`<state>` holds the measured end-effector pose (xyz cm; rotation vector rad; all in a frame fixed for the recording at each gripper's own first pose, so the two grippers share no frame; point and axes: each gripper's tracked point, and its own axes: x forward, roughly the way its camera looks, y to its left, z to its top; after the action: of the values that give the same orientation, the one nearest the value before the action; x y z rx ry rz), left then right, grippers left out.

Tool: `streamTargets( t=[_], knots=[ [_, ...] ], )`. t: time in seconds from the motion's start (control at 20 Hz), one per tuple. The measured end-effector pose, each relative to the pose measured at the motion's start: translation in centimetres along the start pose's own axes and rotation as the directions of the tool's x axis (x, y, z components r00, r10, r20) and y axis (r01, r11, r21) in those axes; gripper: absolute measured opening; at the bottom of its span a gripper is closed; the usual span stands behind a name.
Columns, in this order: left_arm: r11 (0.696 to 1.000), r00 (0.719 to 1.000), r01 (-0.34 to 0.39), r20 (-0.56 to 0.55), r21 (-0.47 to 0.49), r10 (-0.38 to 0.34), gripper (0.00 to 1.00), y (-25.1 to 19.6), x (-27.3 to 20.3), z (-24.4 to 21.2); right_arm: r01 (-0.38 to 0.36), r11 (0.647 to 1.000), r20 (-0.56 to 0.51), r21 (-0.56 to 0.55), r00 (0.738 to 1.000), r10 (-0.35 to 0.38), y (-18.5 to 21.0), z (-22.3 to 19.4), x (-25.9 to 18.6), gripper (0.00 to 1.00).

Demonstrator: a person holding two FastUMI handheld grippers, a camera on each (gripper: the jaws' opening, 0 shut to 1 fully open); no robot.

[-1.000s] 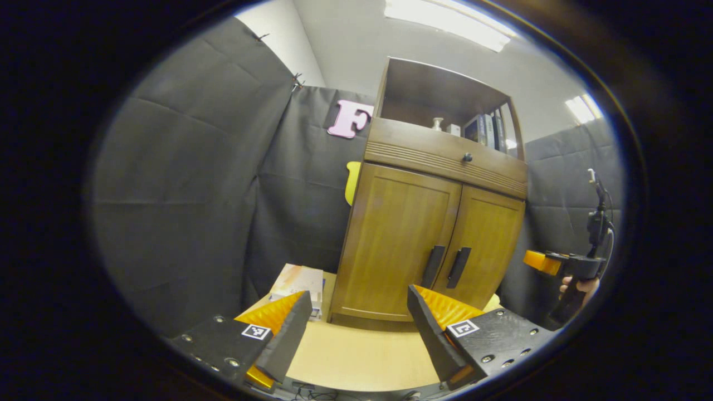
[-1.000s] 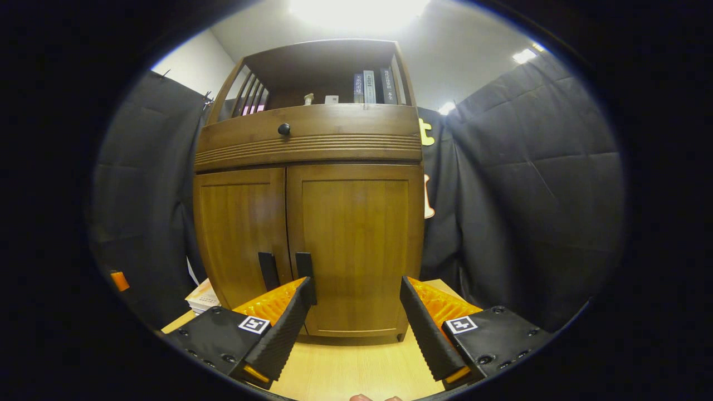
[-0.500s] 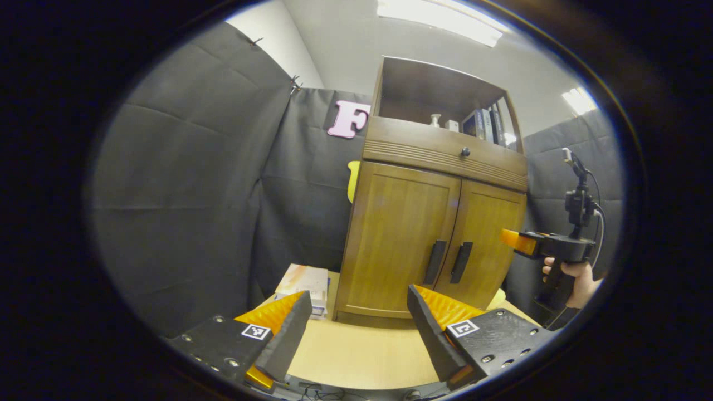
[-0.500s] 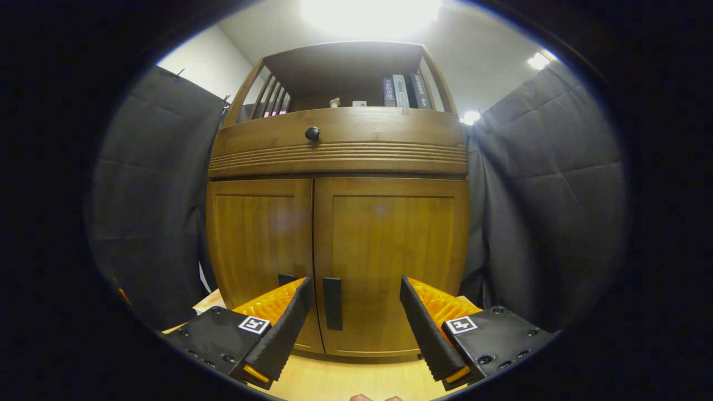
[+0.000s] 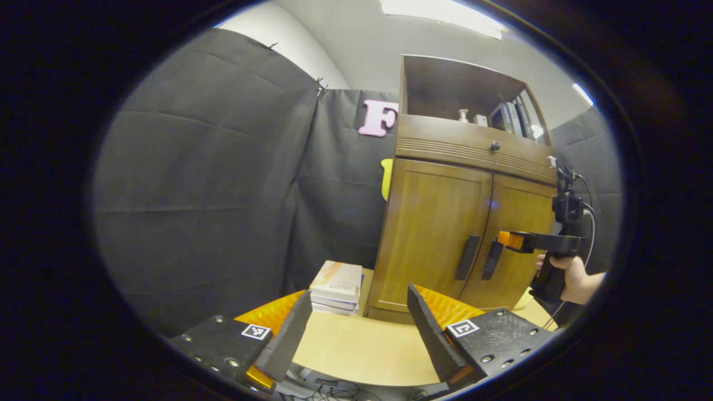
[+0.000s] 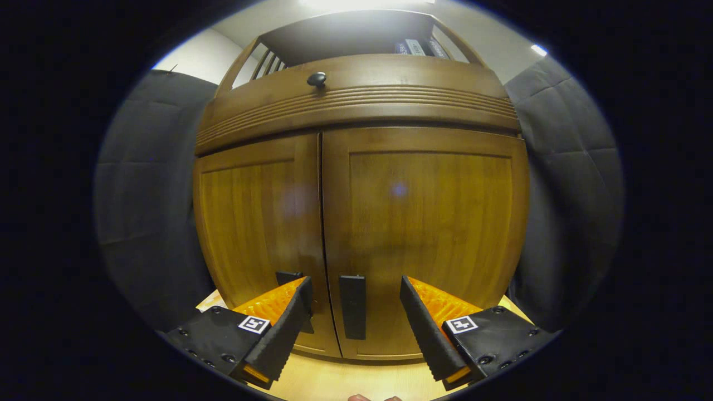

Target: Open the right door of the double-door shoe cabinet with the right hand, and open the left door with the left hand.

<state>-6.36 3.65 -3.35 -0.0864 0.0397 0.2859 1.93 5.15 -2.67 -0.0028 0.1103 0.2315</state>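
The right hand-held gripper [image 6: 353, 312] has closed in on the brown wooden double-door shoe cabinet [image 6: 362, 223] over the last second. Its fingers are spread wide and empty, and the right door's black bar handle [image 6: 352, 314] now lies between them, seemingly untouched. Both doors remain shut. The left hand-held gripper [image 5: 359, 328], likewise wide open and empty, has swung leftward and hangs back over the pale wooden counter [image 5: 362, 351], well short of the left door's black handle [image 5: 467, 257]. A grasp on the right handle looks imminent.
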Motion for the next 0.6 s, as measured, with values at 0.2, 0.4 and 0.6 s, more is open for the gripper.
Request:
streamTargets(
  t=[0.2, 0.4, 0.6],
  knots=[
    [0.997, 0.997, -0.074, 0.002, 0.0, 0.074, 1.0, 0.2, 0.4, -0.5, 0.008, 1.0, -0.026, -0.016, 1.0, -0.009, -0.4, -0.7, 0.4, 0.97],
    [0.995, 0.996, -0.094, -0.005, -0.029, 0.094, 1.0, -1.2, 1.0, -1.0, 0.019, 1.0, -0.086, -0.017, 0.996, -0.021, -0.6, -1.7, 0.5, 0.97],
    [0.994, 0.994, -0.105, -0.005, -0.017, 0.105, 1.0, -1.9, 0.8, -1.3, 0.005, 0.999, -0.092, -0.051, 0.996, -0.01, -0.4, -1.9, 1.1, 0.81]
  ],
)
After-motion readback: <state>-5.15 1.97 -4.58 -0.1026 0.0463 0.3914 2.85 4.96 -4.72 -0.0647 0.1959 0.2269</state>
